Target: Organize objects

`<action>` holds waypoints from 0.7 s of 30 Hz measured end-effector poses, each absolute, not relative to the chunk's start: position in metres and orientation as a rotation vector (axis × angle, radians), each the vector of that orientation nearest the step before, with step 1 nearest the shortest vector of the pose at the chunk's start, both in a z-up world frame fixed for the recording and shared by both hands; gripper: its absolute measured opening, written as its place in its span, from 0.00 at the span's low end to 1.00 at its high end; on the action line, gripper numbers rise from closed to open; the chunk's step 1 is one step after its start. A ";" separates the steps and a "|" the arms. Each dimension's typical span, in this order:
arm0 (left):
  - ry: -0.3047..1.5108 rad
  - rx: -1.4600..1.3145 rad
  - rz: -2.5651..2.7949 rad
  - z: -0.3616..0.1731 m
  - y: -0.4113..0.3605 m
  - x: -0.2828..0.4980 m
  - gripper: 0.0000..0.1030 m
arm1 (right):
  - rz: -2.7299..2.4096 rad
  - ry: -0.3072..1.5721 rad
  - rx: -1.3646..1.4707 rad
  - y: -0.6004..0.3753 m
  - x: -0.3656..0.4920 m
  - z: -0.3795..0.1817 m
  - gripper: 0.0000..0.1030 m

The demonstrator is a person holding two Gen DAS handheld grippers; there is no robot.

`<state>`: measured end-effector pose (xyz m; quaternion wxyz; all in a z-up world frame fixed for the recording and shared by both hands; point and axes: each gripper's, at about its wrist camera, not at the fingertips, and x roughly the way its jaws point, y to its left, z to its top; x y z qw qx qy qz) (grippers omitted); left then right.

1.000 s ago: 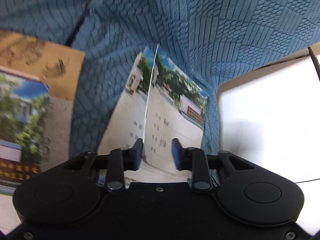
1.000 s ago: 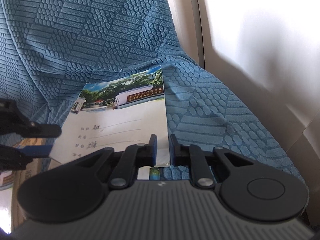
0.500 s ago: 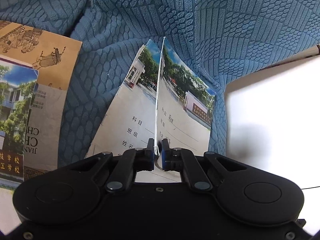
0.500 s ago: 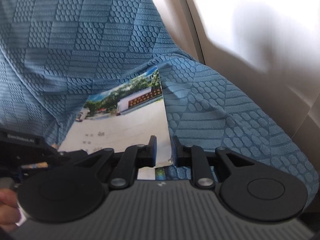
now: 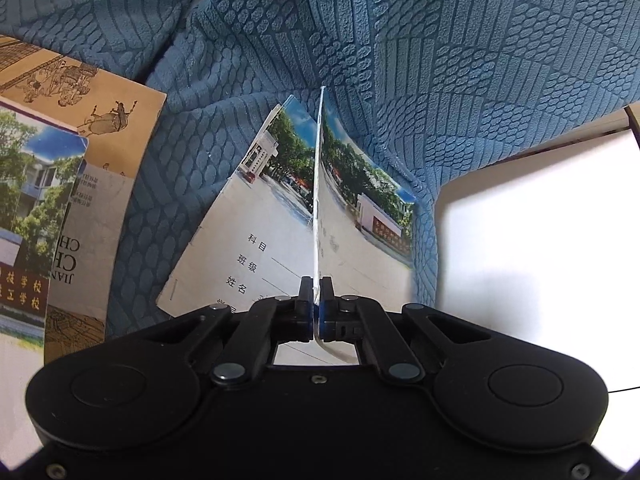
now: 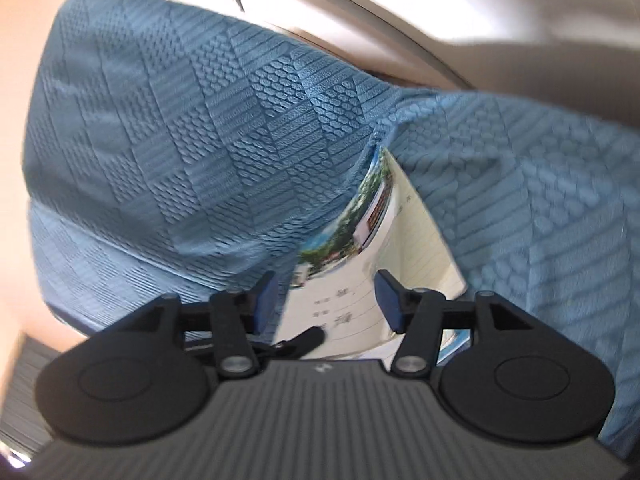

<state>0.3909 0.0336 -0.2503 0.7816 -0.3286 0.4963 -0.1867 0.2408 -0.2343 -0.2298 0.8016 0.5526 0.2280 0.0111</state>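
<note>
The left gripper clamped the notebook on edge, steadying it, while the right gripper, jaws opening, let go.

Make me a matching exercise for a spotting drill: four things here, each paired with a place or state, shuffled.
Things:
1. left tongs
2. right tongs
3. blue textured cover
4. tan illustrated book

States:
a. jaws apart, opening, gripping nothing
b. partly under another booklet at left
c. clamped on the upright photo notebook
d. draped beneath the books

Pairs: 1-c, 2-a, 3-d, 4-b
</note>
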 end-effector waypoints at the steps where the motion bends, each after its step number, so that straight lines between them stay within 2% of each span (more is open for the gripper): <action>1: 1.070 -0.708 -0.405 -0.248 0.033 0.390 0.01 | 0.044 0.493 1.229 -0.234 0.239 -0.233 0.55; 6: 1.054 -0.703 -0.422 -0.238 0.031 0.383 0.01 | 0.110 0.493 1.330 -0.225 0.227 -0.236 0.55; 13: 1.050 -0.732 -0.405 -0.238 0.037 0.374 0.01 | 0.194 0.622 1.403 -0.201 0.245 -0.254 0.55; 21: 1.055 -0.752 -0.412 -0.236 0.043 0.372 0.01 | 0.058 0.583 1.402 -0.210 0.240 -0.263 0.55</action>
